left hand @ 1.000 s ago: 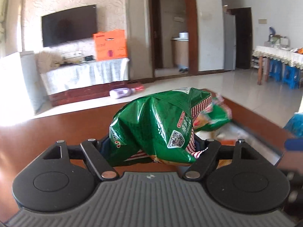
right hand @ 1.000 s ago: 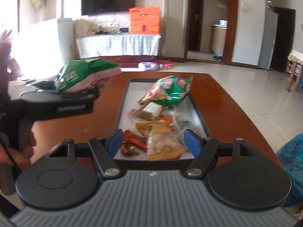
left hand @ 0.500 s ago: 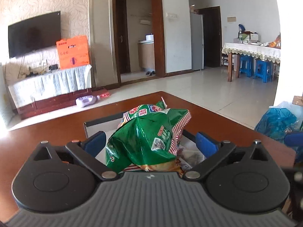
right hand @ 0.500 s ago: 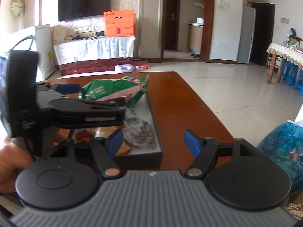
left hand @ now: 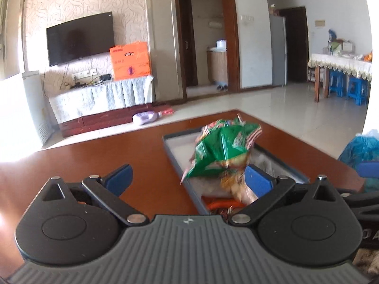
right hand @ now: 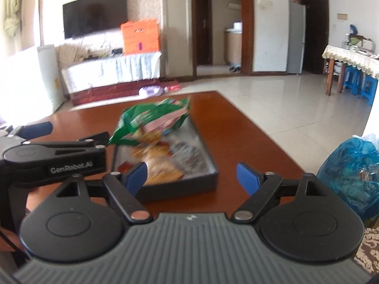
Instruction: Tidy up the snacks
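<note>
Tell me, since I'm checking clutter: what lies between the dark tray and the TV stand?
In the right wrist view, bare brown tabletop past the tray, then pale floor with a purple bottle lying before the TV stand.

A tray (right hand: 189, 184) lies on the table (right hand: 236, 132), toward its right edge. In the tray lie small snacks (right hand: 163, 165), with a chip bag (right hand: 151, 120) on top of them at the far end. Behind the table, across the floor, a TV (left hand: 80, 39) hangs above a draped stand (left hand: 101, 99), a box (left hand: 130, 60) on its right end. A plastic bag (right hand: 350, 165) sits on the floor right of the table.
</note>
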`<move>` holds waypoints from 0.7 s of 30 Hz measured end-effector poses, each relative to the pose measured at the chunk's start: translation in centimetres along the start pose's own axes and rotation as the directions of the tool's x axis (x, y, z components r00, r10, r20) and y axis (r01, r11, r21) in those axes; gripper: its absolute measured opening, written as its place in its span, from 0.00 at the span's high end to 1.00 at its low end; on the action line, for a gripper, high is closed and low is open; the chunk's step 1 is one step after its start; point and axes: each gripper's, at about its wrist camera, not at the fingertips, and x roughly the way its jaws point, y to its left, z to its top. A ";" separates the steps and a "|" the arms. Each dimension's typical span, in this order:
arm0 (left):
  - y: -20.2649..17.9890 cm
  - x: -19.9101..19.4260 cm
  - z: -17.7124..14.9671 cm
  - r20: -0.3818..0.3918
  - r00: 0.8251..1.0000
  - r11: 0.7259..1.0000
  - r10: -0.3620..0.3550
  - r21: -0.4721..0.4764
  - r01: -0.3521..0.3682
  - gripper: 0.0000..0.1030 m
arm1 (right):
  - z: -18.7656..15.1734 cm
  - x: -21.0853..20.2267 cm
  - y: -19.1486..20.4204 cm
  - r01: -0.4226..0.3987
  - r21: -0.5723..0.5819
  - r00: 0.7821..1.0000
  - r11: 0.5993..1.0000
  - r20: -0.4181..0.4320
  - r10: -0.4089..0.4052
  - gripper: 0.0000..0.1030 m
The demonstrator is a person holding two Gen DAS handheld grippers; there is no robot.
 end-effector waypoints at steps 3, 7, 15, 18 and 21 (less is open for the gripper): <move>1.4 -1.3 -1.0 -0.022 1.000 1.000 0.006 -0.020 -0.006 0.00 | -0.3 -0.8 0.7 -0.003 -0.019 1.000 1.000 -0.027 0.003 0.18; 2.1 -2.7 -1.8 -0.044 0.999 0.999 -0.007 -0.040 0.005 0.00 | -1.2 -1.4 1.3 0.017 -0.052 0.998 0.998 -0.051 -0.020 0.18; 0.3 -3.6 -2.7 -0.034 0.999 0.998 0.042 0.047 -0.041 0.00 | -2.2 -1.4 0.9 0.025 -0.041 0.996 0.999 -0.082 -0.028 0.18; -0.1 -3.1 -2.6 -0.055 0.997 0.997 0.062 0.054 -0.059 0.00 | -2.3 -1.3 0.5 0.019 -0.021 0.996 1.000 -0.087 -0.021 0.18; 0.1 -3.1 -2.6 -0.042 0.998 0.998 0.057 0.031 -0.056 0.00 | -2.3 -1.2 0.4 0.017 -0.012 0.996 1.000 -0.085 -0.018 0.18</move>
